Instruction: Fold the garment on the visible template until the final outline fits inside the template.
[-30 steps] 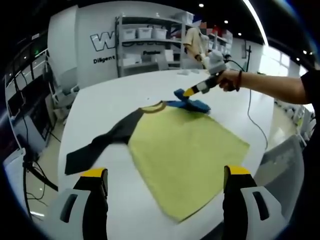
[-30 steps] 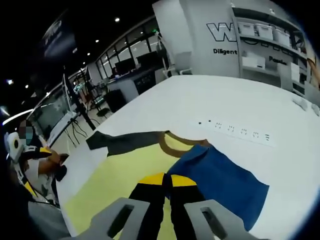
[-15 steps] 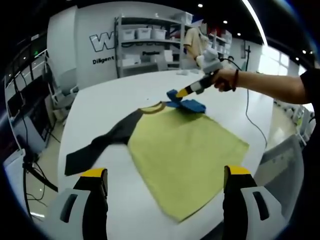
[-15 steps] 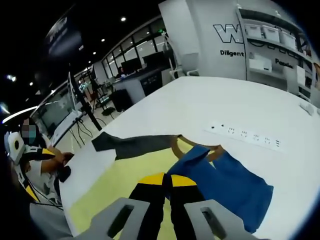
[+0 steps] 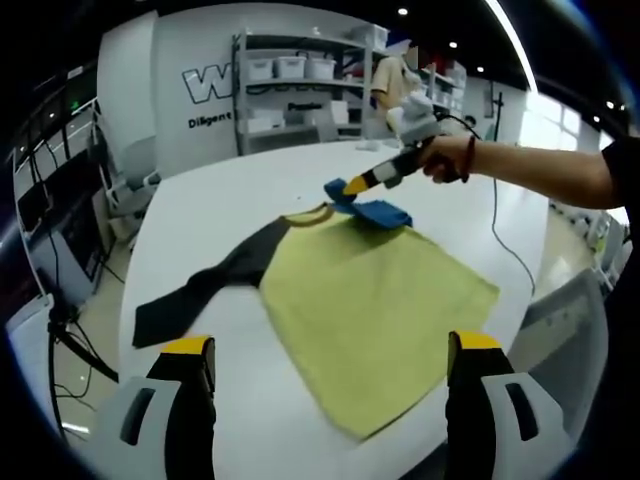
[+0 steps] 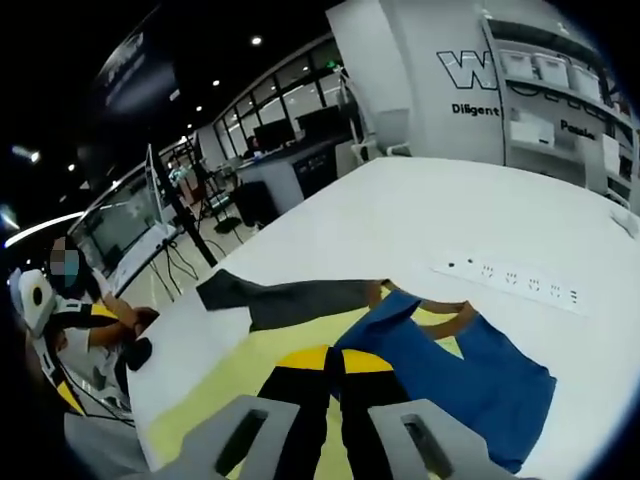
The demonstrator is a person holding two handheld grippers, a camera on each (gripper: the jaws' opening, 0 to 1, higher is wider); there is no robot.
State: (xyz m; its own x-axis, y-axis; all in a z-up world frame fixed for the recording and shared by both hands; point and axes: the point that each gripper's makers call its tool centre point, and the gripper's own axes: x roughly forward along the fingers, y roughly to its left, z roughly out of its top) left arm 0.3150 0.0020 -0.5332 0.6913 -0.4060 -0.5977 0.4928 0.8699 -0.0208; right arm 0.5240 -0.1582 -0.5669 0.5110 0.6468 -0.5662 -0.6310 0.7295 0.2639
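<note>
Yellow garment (image 5: 375,310) flat on white table (image 5: 230,195), right gripper (image 6: 333,357) clamped on blue sleeve (image 6: 470,385), left gripper (image 5: 330,350) jaws wide, holding nothing

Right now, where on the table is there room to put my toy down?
The white table is bare beyond the shirt's collar, toward the shelves, and in front of the dark sleeve. It is crowded where the right gripper holds up the blue sleeve.
</note>
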